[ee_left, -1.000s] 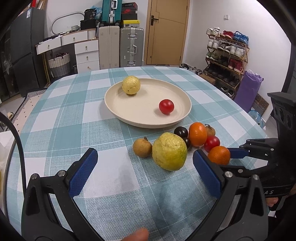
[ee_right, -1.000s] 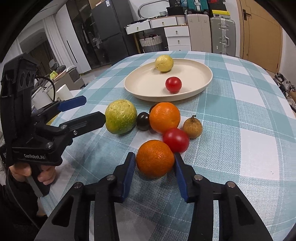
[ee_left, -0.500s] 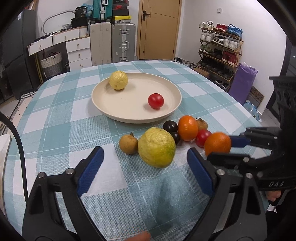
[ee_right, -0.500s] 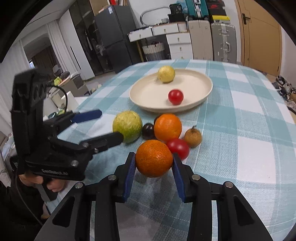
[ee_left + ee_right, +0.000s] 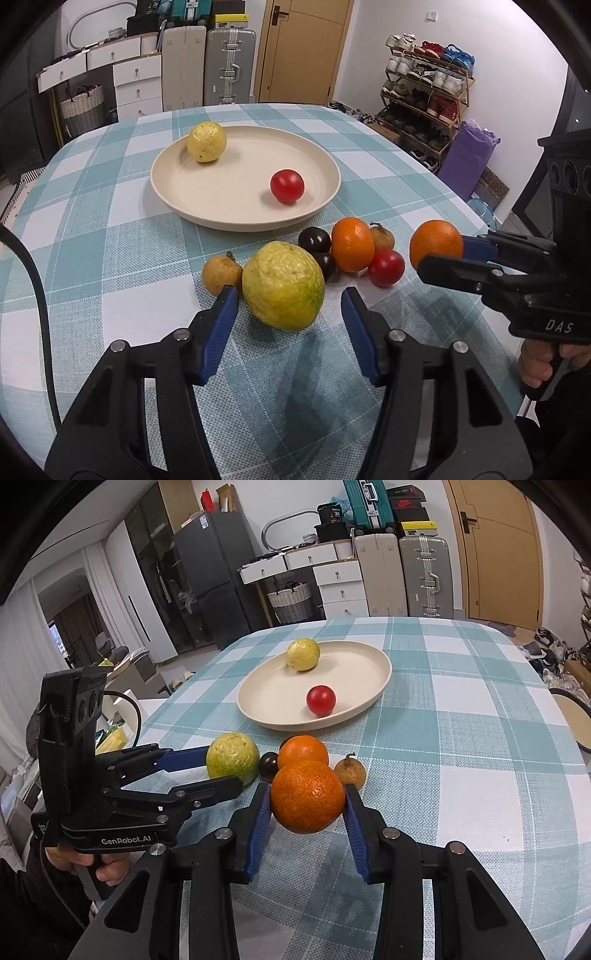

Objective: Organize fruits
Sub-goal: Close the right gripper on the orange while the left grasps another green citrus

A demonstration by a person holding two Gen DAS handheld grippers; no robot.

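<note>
Right gripper [image 5: 307, 805] clamped on an orange [image 5: 307, 795], lifted clear of the checked tablecloth [image 5: 480, 738]. Left gripper [image 5: 290, 299] just closing around the green-yellow fruit [image 5: 283, 285], pads not yet touching. Beyond, plate [image 5: 236, 218] with tomato [image 5: 287, 185] and yellow fruit [image 5: 206, 141].

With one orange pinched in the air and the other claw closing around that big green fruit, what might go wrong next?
The big yellow-green fruit is wider than the left gripper pads' reach so far; its jaws have just been closing, not yet touching, and it could squirt out into the brown fruit or dark plums.

The orange in the right gripper is held only at its sides, so it may slip.

The red tomato could roll when fruit lands on the plate.
</note>
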